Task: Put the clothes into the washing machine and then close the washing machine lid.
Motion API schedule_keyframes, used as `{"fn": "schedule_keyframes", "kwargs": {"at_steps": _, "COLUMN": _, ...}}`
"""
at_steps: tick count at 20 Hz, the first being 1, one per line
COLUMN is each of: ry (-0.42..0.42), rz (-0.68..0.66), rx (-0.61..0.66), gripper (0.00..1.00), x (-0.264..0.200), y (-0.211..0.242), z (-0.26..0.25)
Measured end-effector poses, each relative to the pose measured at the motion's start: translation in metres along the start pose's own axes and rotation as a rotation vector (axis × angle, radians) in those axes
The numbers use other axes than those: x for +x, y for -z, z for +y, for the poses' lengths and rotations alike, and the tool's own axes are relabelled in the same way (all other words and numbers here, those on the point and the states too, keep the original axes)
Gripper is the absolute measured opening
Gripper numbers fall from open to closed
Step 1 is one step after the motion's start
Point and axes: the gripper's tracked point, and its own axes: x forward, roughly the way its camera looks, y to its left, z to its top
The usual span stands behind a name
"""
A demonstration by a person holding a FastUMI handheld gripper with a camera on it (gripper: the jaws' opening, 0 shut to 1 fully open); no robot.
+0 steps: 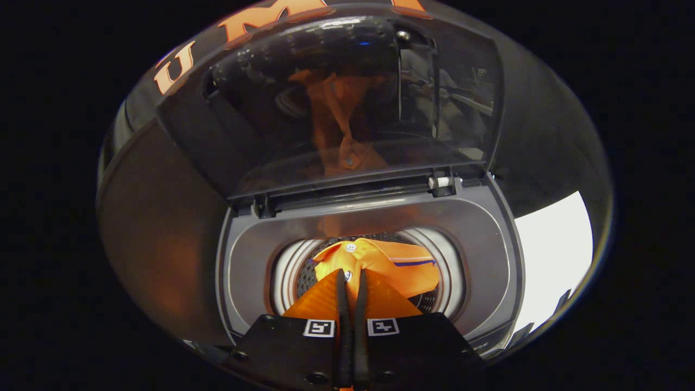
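The gripper [352, 278] is pointing steeply down into the open top of the grey top-loading washing machine [491, 255], its two fingers [342, 304] lying almost pressed together with only a thin slit between them. They are pinching a fold of the bright orange garment with white buttons and a thin dark blue stripe [402, 266], and both fingers are bearing on the cloth where a button is sitting at their tips. The garment is hanging over the round opening of the perforated metal drum with its pale ribbed rim [285, 271], spreading out just ahead of the fingertips and towards the drum's right side, while orange cloth is also showing on either side of the fingers nearer the gripper's body. The dark, glossy transparent lid [260, 136] is standing raised beyond the drum, hinged along the machine's rear edge, and its surface is reflecting the orange garment. A white surface [554, 255] is lying beside the machine's right side.
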Motion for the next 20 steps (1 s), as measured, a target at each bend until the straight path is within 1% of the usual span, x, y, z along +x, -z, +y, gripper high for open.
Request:
{"fn": "schedule_keyframes", "kwargs": {"at_steps": 5, "ry": 0.020, "rz": 0.051, "rx": -0.013, "gripper": 0.08, "x": 0.029, "y": 0.011, "z": -0.001}}
{"fn": "schedule_keyframes", "kwargs": {"at_steps": 8, "ry": 0.028, "rz": 0.057, "rx": -0.008, "gripper": 0.08, "x": 0.040, "y": 0.013, "z": -0.002}}
{"fn": "schedule_keyframes", "kwargs": {"at_steps": 10, "ry": 0.028, "rz": 0.040, "rx": -0.008, "gripper": 0.08, "x": 0.043, "y": 0.010, "z": -0.001}}
{"fn": "schedule_keyframes", "kwargs": {"at_steps": 14, "ry": 0.031, "rz": 0.089, "rx": -0.005, "gripper": 0.08, "x": 0.052, "y": 0.022, "z": -0.002}}
{"fn": "schedule_keyframes", "kwargs": {"at_steps": 19, "ry": 0.058, "rz": 0.097, "rx": -0.006, "gripper": 0.09, "x": 0.056, "y": 0.026, "z": -0.008}}
{"fn": "schedule_keyframes", "kwargs": {"at_steps": 20, "ry": 0.060, "rz": 0.104, "rx": -0.003, "gripper": 0.11, "x": 0.057, "y": 0.028, "z": -0.009}}
